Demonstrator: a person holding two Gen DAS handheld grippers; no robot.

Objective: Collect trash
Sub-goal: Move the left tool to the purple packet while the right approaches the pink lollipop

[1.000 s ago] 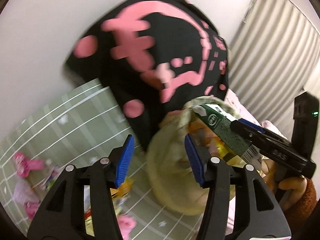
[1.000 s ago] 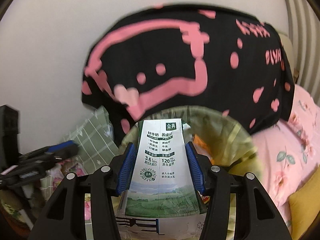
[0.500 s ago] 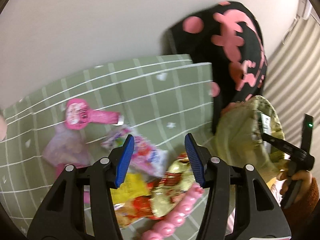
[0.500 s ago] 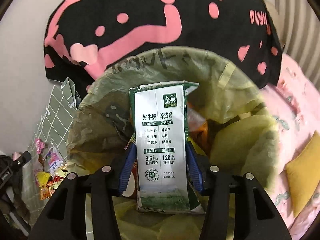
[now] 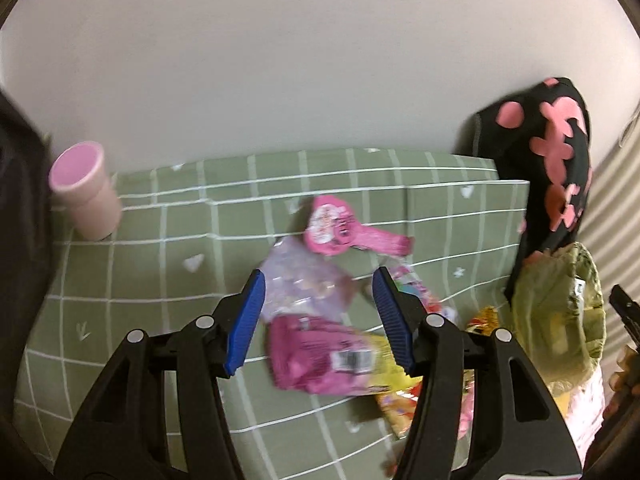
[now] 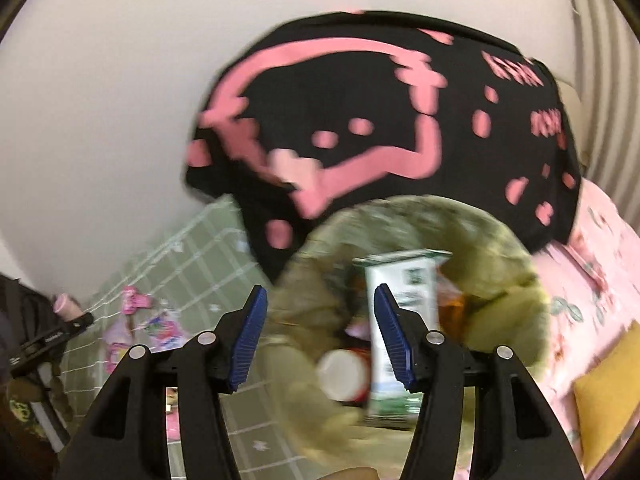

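Observation:
My left gripper is open and empty, above a heap of wrappers on the green checked cloth: a magenta packet, a clear lilac bag, a pink fan-shaped pack and yellow wrappers. My right gripper is open and empty over the yellow-green trash bag. The white and green milk carton lies inside the bag beside a white-capped red container. The bag also shows in the left wrist view.
A pink cup stands at the cloth's far left by the white wall. A black garment with pink print hangs behind the bag. Pink floral bedding and a yellow cushion lie to the right.
My right gripper has opened and let the milk carton drop into the bag, then drawn back. My left gripper has swung left from the bag to above the wrappers.

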